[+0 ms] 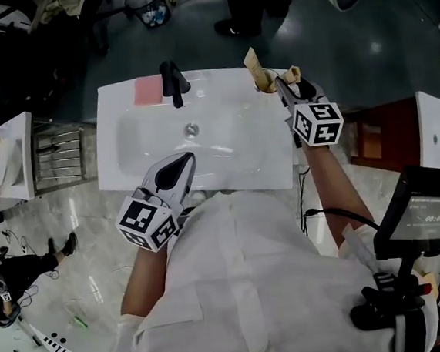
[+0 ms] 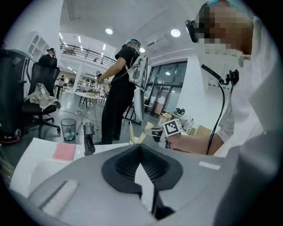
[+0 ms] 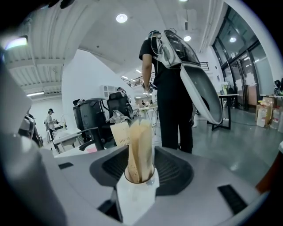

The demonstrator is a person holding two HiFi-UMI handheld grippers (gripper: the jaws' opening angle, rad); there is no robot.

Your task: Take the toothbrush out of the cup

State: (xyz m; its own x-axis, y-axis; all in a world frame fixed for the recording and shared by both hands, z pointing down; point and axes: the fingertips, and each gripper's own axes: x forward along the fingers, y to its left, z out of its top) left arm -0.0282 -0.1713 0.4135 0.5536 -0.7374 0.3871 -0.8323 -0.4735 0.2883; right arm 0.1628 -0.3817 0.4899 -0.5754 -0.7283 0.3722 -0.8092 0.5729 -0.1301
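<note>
One toothbrush (image 3: pixel 139 145) stands upright in the cup (image 3: pixel 135 198), sink's (image 1: pixel 120 103) far right corner, directly ahead of the released right gripper (image 1: pixel 283 86); left gripper (image 1: pixel 180 166) clenched.

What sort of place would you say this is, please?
Likely an open lab or workshop hall, not a bathroom: a washbasin stands alone among office chairs, a waste bin and worktables.

The cup (image 3: pixel 135 198) hides the lower end of the toothbrush (image 3: pixel 140 148) standing in it.
</note>
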